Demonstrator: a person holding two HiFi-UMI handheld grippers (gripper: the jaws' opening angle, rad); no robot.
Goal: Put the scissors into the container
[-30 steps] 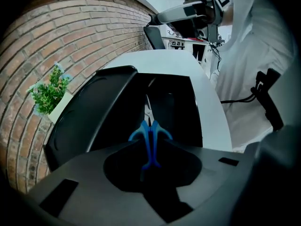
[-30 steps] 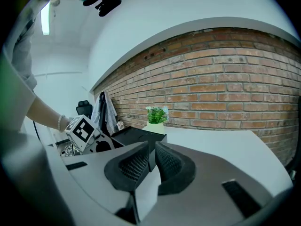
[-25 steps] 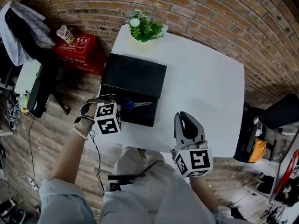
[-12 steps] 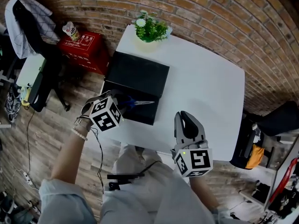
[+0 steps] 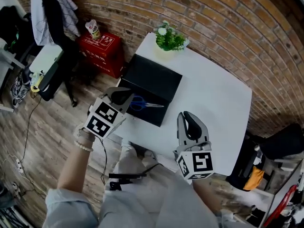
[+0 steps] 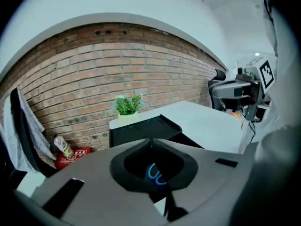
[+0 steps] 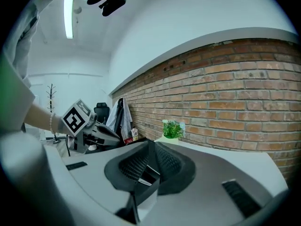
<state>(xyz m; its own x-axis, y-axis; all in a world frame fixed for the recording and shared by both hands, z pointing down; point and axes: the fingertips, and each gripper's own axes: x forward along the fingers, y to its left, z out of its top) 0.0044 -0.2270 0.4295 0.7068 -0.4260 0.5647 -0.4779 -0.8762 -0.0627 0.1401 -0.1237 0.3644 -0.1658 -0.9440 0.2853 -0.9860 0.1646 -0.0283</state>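
Both scissors loops (image 5: 137,102) beyond left tongs (image 5: 122,95)

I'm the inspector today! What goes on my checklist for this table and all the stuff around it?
Surface: white table, standing in a corner of the room.
Job's things: scissors lie in the black container, blue handles toward the left gripper.
Clutter: one plant at the table's far corner.
Grippers: left gripper shut, tips right by the scissors' handles; right gripper shut and empty, over the table's near edge.
Cables: one cable hangs below the left hand.
Surroundings: brick wall, wooden floor, red box, clothes hung up beside it.
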